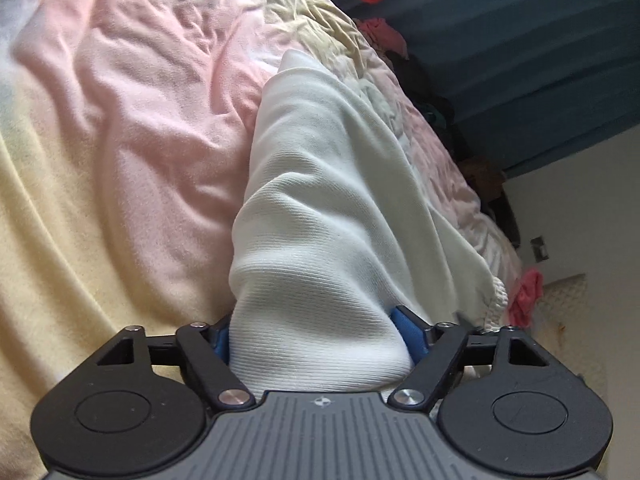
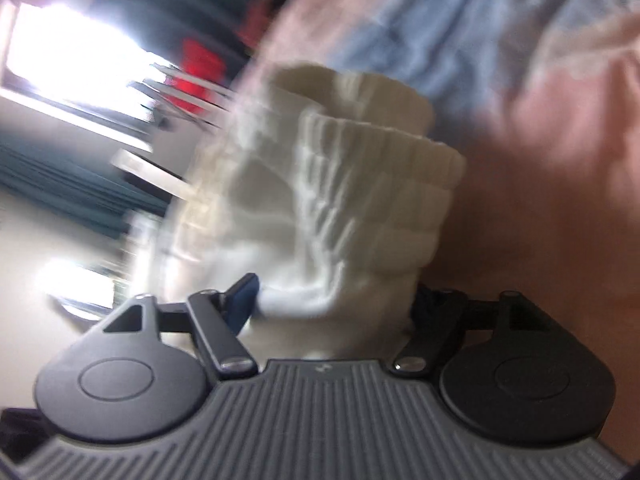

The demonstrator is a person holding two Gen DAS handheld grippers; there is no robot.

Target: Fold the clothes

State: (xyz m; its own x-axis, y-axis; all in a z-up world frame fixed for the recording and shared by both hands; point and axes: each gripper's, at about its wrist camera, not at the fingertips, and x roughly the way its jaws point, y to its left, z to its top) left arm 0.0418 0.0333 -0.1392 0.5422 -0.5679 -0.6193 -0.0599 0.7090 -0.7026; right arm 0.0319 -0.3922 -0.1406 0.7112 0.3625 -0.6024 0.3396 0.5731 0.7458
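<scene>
A white knit garment [image 1: 320, 200] lies in a long bunched fold across the pink and yellow blanket [image 1: 120, 140]. My left gripper [image 1: 318, 338] is shut on its near end, and the cloth bulges out between the two blue pads [image 1: 412, 336]. In the blurred right wrist view, the garment's ribbed cuff or hem [image 2: 360, 184] stands up from my right gripper [image 2: 336, 308], whose pads [image 2: 244, 304] close on its bunched base. The blanket [image 2: 560, 100] lies behind it.
Dark and pink clothes [image 1: 420, 80] are heaped along the bed's far edge, with a pink cloth [image 1: 528, 292] at its right end. A teal curtain [image 1: 520, 60] hangs beyond. A bright window [image 2: 60, 52] and something red [image 2: 196, 68] show at left.
</scene>
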